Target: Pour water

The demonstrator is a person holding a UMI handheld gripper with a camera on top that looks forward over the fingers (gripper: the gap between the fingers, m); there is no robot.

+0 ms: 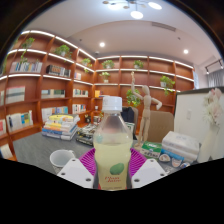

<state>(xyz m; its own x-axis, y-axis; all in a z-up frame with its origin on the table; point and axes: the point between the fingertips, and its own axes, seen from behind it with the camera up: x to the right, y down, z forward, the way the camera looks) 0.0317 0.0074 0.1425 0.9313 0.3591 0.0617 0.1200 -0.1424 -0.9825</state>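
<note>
A clear plastic bottle [112,145] with a white cap, pale yellowish liquid and a green label mark stands upright between my fingers. My gripper [112,163] is shut on the bottle, with a magenta pad [88,160] pressing its left side and another pressing its right side. The bottle is held above the table. A white cup [62,158] sits on the grey table to the left of the left finger, a little lower and beyond it.
Wooden bookshelves [45,90] line the far walls. A stack of books [60,127] lies on the table at the left. On the right are a white box [181,146] and a whiteboard [200,115]. A wooden mannequin [143,105] stands behind the bottle.
</note>
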